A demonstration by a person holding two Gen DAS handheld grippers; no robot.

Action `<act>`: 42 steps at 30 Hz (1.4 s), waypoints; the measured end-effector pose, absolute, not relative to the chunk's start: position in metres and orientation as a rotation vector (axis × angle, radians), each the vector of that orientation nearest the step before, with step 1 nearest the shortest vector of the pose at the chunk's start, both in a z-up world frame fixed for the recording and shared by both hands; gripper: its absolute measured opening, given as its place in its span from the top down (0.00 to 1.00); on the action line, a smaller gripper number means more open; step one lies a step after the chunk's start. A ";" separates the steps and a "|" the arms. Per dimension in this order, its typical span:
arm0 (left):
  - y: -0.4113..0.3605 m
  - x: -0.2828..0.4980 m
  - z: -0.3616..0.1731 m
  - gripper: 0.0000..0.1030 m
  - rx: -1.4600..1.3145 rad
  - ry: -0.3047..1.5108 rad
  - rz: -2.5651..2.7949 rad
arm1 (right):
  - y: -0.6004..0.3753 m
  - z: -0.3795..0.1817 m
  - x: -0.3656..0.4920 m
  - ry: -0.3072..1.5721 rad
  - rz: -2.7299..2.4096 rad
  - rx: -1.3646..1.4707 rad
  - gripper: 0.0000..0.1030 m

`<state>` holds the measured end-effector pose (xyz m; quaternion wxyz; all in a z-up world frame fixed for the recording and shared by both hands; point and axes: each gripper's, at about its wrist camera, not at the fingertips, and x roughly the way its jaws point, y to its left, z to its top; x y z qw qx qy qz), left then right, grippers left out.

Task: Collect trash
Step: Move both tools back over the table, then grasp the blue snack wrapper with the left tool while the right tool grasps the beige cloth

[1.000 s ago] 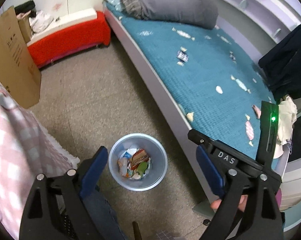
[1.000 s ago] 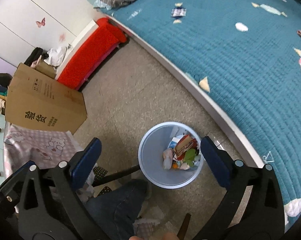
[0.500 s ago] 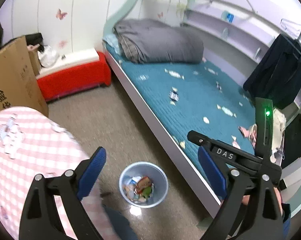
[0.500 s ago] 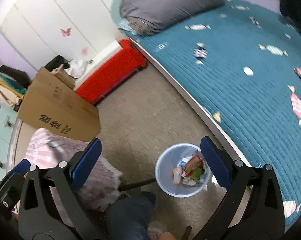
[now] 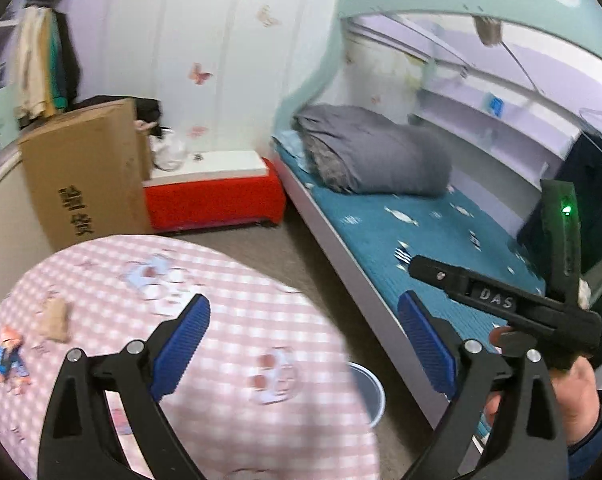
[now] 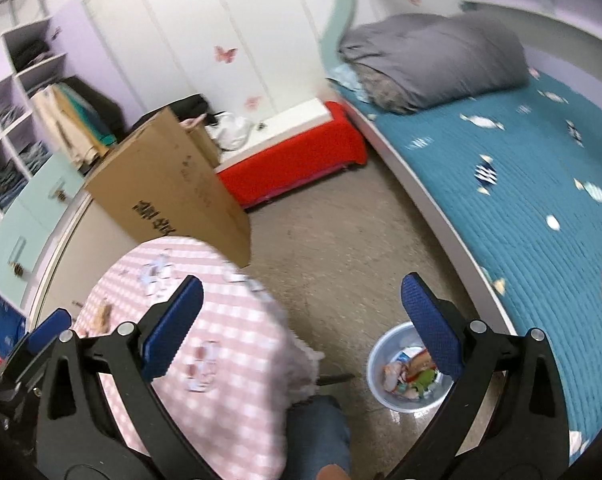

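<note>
Two claws up, both spread wide and holding nothing!

One bin (image 6: pixel 409 376) on the floor at 5 o'clock in the right view, trash heaped inside, sitting just behind the right claw's (image 6: pixel 301 322) right finger. Left claw (image 5: pixel 305 344) hangs over one pink checked table (image 5: pixel 237 320); two scraps there at 9 o'clock: a brown bit (image 5: pixel 55 320) and a blue wrapper (image 5: pixel 7 360). One bed (image 6: pixel 521 208) at 2 o'clock, wrappers strewn across it, too blurred to count.
</note>
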<state>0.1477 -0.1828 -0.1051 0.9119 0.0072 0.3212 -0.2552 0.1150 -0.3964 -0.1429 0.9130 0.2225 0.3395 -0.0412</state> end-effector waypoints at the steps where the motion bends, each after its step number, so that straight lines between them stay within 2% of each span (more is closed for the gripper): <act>1: -0.173 0.147 -0.104 0.10 0.008 0.652 -0.508 | -0.383 -0.138 0.119 0.700 -0.066 0.439 0.06; 10: -0.031 0.161 -0.110 0.09 -0.069 0.636 -0.299 | -0.267 -0.123 0.159 0.752 0.084 0.280 0.06; 20: 0.113 0.191 -0.165 0.09 -0.126 0.749 -0.056 | -0.151 -0.146 0.205 0.846 0.233 0.164 0.06; 26: 0.149 0.215 -0.200 0.09 -0.123 0.826 -0.033 | -0.096 -0.169 0.230 0.906 0.287 0.106 0.06; 35: 0.156 0.243 -0.229 0.10 -0.064 0.878 -0.039 | -0.054 -0.199 0.268 0.957 0.303 0.080 0.06; 36: 0.155 0.244 -0.230 0.11 -0.066 0.885 -0.049 | -0.049 -0.202 0.272 0.960 0.308 0.075 0.06; 38: 0.154 0.246 -0.232 0.32 -0.072 0.894 -0.075 | -0.038 -0.209 0.280 0.969 0.324 0.062 0.07; 41: 0.148 0.246 -0.231 0.59 -0.049 0.887 -0.079 | -0.023 -0.221 0.288 0.977 0.335 0.025 0.20; 42: 0.147 0.246 -0.231 0.69 -0.043 0.886 -0.086 | -0.020 -0.225 0.290 0.985 0.332 0.016 0.31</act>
